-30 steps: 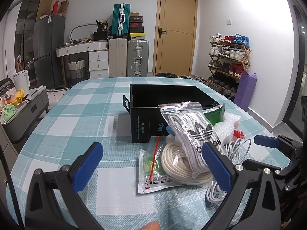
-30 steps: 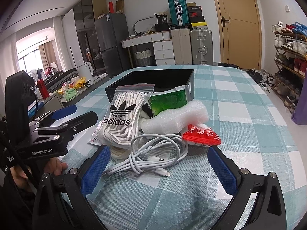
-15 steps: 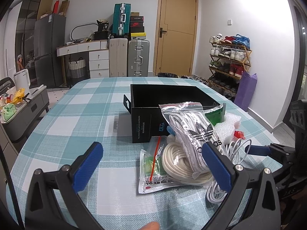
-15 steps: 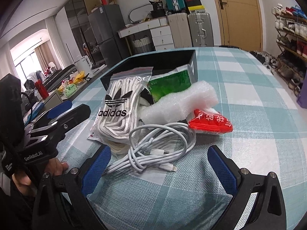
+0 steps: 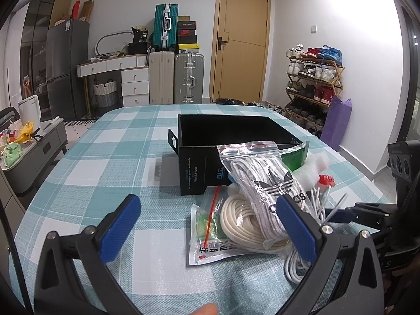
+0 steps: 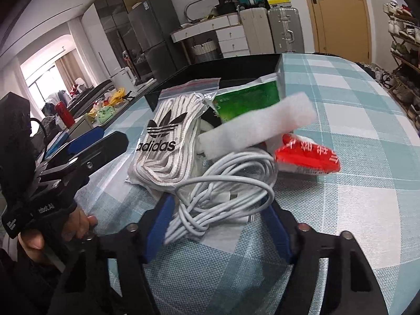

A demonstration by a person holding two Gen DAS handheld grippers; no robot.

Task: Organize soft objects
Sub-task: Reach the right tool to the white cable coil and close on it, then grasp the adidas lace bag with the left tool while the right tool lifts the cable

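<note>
A pile of soft items lies on the checked tablecloth before an open black box point(image 5: 231, 141). It holds an Adidas bag of white laces point(image 6: 165, 141), a coiled white cable point(image 6: 225, 191), a white foam roll point(image 6: 257, 128), a red packet point(image 6: 307, 157), a green packet point(image 6: 249, 99) and a cream rope coil point(image 5: 241, 223). My right gripper point(image 6: 218, 225) has narrowed around the white cable, its blue pads on both sides of the coil. My left gripper point(image 5: 207, 233) is open and empty, low over the cloth just left of the pile.
The black box point(image 6: 223, 71) stands behind the pile, mid-table. A flat printed bag with a red zip point(image 5: 210, 239) lies at the pile's near left. Suitcases, drawers and a door stand beyond the table; a shoe rack point(image 5: 312, 86) is at the right.
My right gripper has moved forward to the white cable and its jaws have closed in around the coil. The left gripper has stayed in place, open.
</note>
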